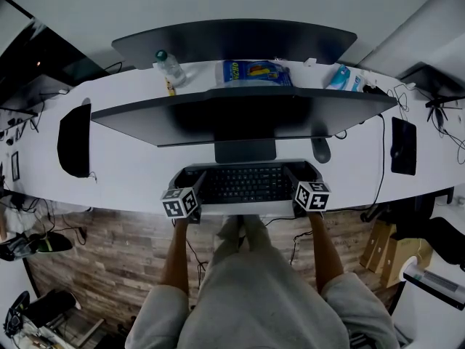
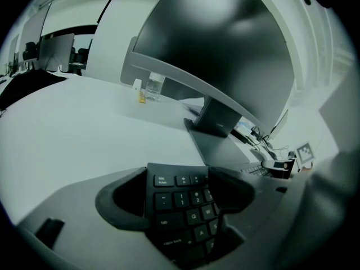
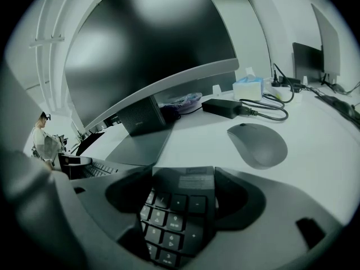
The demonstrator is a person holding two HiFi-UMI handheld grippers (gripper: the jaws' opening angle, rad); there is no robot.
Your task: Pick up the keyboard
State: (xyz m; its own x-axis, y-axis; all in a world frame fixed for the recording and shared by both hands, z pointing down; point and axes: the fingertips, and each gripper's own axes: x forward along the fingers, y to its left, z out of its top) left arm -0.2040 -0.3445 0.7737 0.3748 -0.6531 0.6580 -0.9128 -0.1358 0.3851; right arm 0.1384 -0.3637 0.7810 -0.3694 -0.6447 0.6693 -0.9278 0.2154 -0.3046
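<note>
The black keyboard [image 1: 243,184] lies near the front edge of the white desk [image 1: 145,173], below the monitor stand. My left gripper [image 1: 187,180] is at its left end. In the left gripper view the esc and tab keys of the keyboard [image 2: 180,207] sit between the jaws, and the left gripper [image 2: 180,198] has both pads against it. My right gripper [image 1: 304,177] is at the right end. There the number pad of the keyboard [image 3: 174,212] fills the gap, and the right gripper [image 3: 183,198] presses on it from both sides.
A wide curved monitor [image 1: 240,118] on a grey stand base [image 1: 245,151] is just behind the keyboard. A grey mouse [image 3: 257,144] lies to its right, with a power adapter [image 3: 222,107] and cables beyond. A bottle [image 1: 169,65] and blue packet [image 1: 256,72] stand at the back.
</note>
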